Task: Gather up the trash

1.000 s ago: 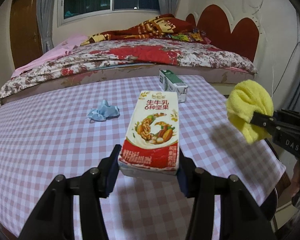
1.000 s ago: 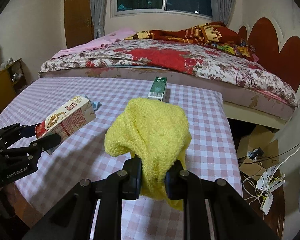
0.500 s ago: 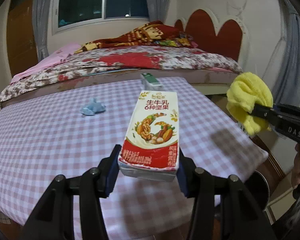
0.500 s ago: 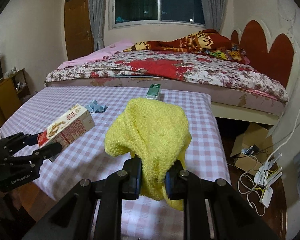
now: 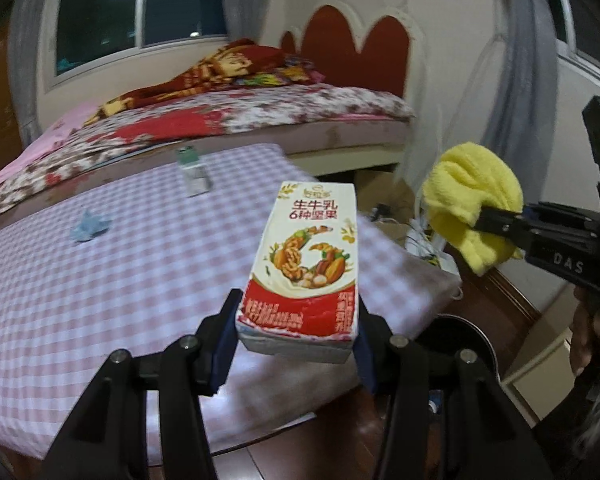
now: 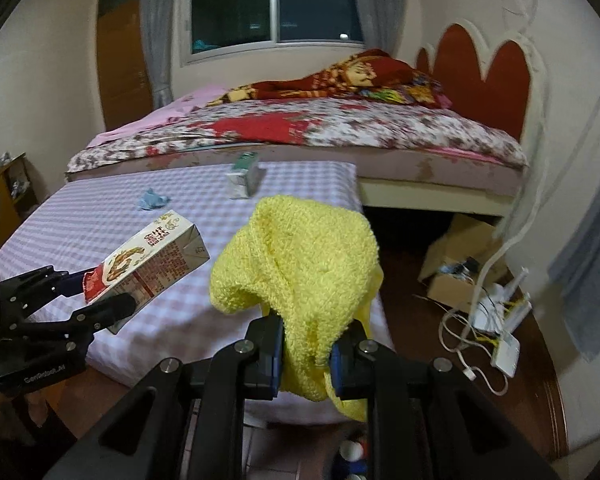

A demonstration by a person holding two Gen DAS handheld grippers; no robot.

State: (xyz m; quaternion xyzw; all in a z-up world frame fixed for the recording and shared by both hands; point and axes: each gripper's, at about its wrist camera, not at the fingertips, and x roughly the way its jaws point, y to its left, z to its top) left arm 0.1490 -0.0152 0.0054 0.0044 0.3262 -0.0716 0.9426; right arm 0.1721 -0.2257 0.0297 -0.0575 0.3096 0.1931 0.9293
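Note:
My left gripper (image 5: 296,340) is shut on a red and white milk carton (image 5: 306,268) and holds it in the air past the near right corner of the checked table (image 5: 100,264). The carton also shows in the right wrist view (image 6: 148,260). My right gripper (image 6: 306,354) is shut on a yellow cloth (image 6: 300,264), also in the air; the cloth shows in the left wrist view (image 5: 472,204). A green and white carton (image 5: 192,168) and a crumpled blue tissue (image 5: 90,226) lie on the table.
A bed (image 6: 300,132) with a floral cover stands behind the table. A cardboard box (image 6: 456,264) and white cables with a router (image 6: 500,320) lie on the floor at right. A dark round object (image 5: 456,340) sits below the table corner.
Both grippers have pulled back from the table and swung right with their loads. The table now looks farther off and its right corner and the floor show.

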